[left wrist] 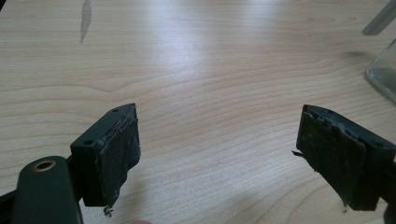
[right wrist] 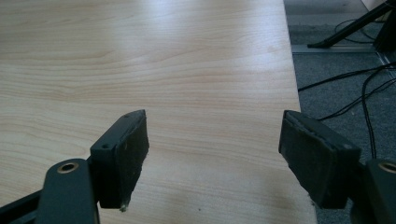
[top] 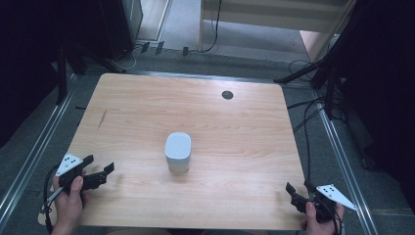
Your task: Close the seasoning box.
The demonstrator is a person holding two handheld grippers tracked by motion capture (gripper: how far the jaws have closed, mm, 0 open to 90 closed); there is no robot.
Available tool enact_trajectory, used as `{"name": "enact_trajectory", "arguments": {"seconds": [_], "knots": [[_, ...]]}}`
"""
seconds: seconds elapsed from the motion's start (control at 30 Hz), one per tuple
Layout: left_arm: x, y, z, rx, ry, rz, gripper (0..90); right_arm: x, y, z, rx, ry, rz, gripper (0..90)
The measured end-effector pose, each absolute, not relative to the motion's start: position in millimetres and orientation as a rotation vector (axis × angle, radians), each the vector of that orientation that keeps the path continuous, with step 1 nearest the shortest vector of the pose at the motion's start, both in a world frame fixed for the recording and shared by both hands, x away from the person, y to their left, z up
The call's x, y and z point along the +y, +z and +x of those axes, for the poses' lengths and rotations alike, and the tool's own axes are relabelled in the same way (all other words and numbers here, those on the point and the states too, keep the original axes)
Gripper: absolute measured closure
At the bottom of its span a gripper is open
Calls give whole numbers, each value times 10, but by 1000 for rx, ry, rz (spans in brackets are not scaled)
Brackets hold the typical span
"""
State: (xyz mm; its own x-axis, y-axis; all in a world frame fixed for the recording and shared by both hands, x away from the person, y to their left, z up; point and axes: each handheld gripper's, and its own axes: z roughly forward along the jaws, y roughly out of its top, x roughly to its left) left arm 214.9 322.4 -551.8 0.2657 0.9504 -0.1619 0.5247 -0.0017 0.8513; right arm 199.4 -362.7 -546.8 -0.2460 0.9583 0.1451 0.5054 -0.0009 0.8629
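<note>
While each hand-held gripper point(top: 100, 169) point(top: 299, 187) gapes empty, the edge crops a glass container point(left wrist: 384, 72).

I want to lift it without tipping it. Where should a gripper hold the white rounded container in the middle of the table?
Probably grip the white rounded container low on its two flatter long sides, coming level from the left. It stands upright, and the open left gripper is nearer.

You are seeing the clear container point(left wrist: 384, 70) getting cut off by the left gripper view's right edge, its contents staying unreadable.
</note>
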Motion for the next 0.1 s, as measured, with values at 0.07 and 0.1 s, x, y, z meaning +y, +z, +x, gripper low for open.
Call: {"name": "enact_trajectory", "arguments": {"seconds": [0.07,0.1], "knots": [[3223,-5519,2150,1382,605,1650,135,-3621,-5467,1995,1784,1179,1514,248],[3223,-5519,2149,1382,605,1649,135,-3622,-5467,1995,1784,1178,1514,247]]}}
